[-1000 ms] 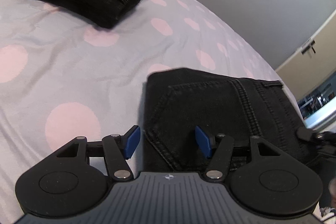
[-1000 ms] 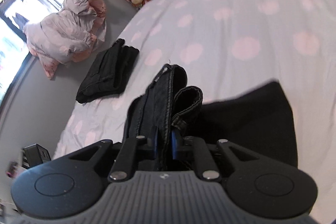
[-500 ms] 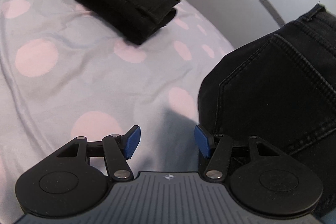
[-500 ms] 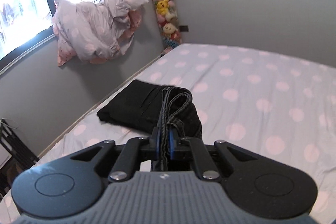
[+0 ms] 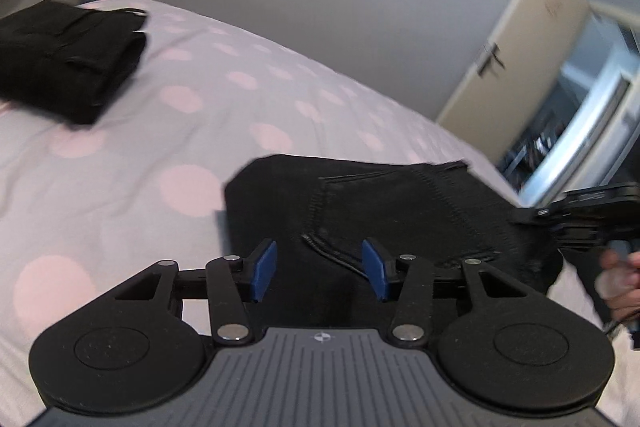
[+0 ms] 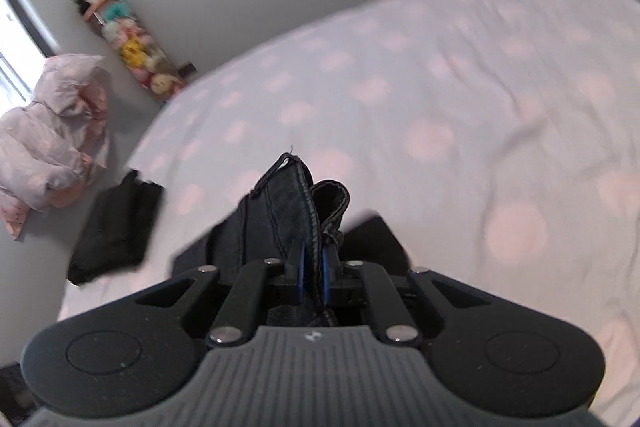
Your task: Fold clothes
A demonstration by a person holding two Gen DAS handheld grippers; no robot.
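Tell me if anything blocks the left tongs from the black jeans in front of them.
Nothing visible does. The left tongs, jaws open and just closing, hang right over the black jeans, which the right tongs grip at one edge.

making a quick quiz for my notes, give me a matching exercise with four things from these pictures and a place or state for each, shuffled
Things:
1. right tool
2. left tool
3. folded black trousers
4. soft toys

Places or states:
A. lying on the spotted bedsheet, away from both tools
B. shut on a bunched edge of the black jeans
C. jaws apart over the jeans, pressing nothing
D. stacked against the grey wall

Pairs: 1-B, 2-C, 3-A, 4-D
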